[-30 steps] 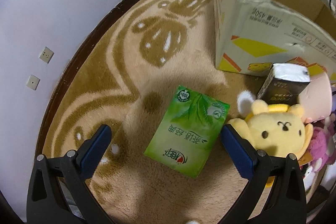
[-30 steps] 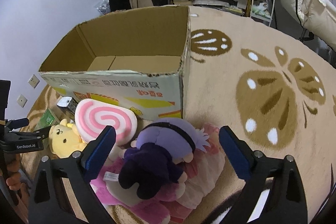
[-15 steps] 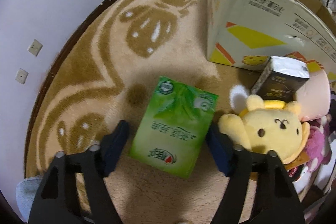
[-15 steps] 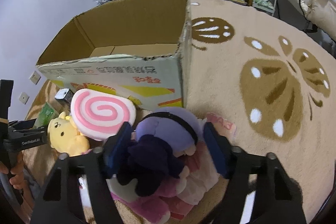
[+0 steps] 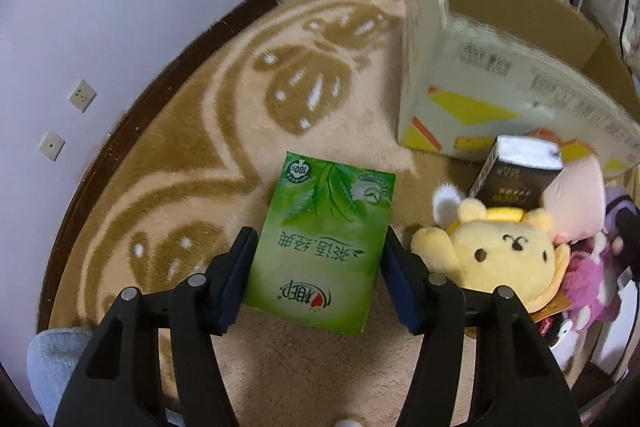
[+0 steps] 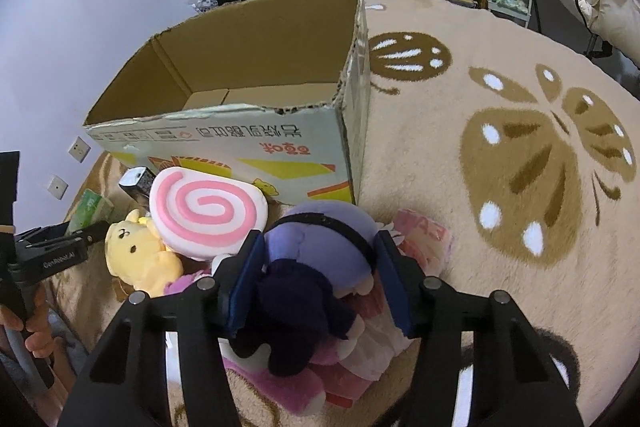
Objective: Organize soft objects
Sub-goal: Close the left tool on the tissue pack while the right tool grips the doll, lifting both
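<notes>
Two tongs [image 5: 318, 279] [image 6: 318, 281], each around something soft.

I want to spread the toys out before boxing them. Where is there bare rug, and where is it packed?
Free: the rug right of the cardboard box, across the butterfly pattern, and the stretch between the green tissue pack and the wall. The box looks empty inside. Crowded: along the box's front, where yellow bear, swirl cushion and purple doll pile together.

Green tissue pack [image 5: 326, 243] flat on the beige rug. Yellow bear plush [image 5: 500, 259] just beside, face up. Pink spiral cushion [image 6: 206, 213] leaning against the open cardboard box [image 6: 240, 143]. Purple-haired doll [image 6: 316, 267] on top of pink plush pile.
</notes>
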`<state>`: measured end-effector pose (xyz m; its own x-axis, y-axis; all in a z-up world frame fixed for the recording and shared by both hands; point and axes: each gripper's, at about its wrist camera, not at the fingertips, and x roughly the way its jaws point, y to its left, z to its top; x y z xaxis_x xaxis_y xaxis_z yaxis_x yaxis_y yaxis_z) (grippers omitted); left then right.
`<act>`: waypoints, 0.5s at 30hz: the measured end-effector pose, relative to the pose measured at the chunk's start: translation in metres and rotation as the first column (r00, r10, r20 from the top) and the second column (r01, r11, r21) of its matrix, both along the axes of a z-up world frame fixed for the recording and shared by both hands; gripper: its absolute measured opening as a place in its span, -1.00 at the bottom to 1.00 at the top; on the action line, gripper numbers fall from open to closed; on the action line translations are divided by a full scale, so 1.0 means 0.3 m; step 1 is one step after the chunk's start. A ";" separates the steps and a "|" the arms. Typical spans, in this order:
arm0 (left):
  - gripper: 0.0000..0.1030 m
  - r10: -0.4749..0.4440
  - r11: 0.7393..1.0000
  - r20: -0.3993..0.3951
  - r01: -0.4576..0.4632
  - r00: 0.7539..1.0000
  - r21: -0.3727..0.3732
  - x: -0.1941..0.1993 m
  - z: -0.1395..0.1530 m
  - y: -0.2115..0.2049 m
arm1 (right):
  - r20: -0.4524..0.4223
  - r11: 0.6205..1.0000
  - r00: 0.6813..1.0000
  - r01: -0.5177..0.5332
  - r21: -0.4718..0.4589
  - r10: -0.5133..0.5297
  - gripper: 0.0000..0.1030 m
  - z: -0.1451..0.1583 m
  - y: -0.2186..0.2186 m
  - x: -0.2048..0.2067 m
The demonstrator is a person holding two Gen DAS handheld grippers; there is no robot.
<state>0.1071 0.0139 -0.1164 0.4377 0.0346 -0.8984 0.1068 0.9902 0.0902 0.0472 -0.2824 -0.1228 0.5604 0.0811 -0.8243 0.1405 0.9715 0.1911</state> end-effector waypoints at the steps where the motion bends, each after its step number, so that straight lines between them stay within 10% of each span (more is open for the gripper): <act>1: 0.16 0.006 1.000 0.022 -0.006 1.000 0.003 -0.011 0.016 0.003 | 0.007 1.000 1.000 0.002 -0.001 -0.002 0.14 0.008 0.001 -0.006; 15: 0.13 -0.021 1.000 0.326 0.023 0.945 -0.004 -0.157 0.228 0.010 | 0.229 0.999 0.973 0.021 0.027 -0.027 0.14 0.192 0.006 -0.150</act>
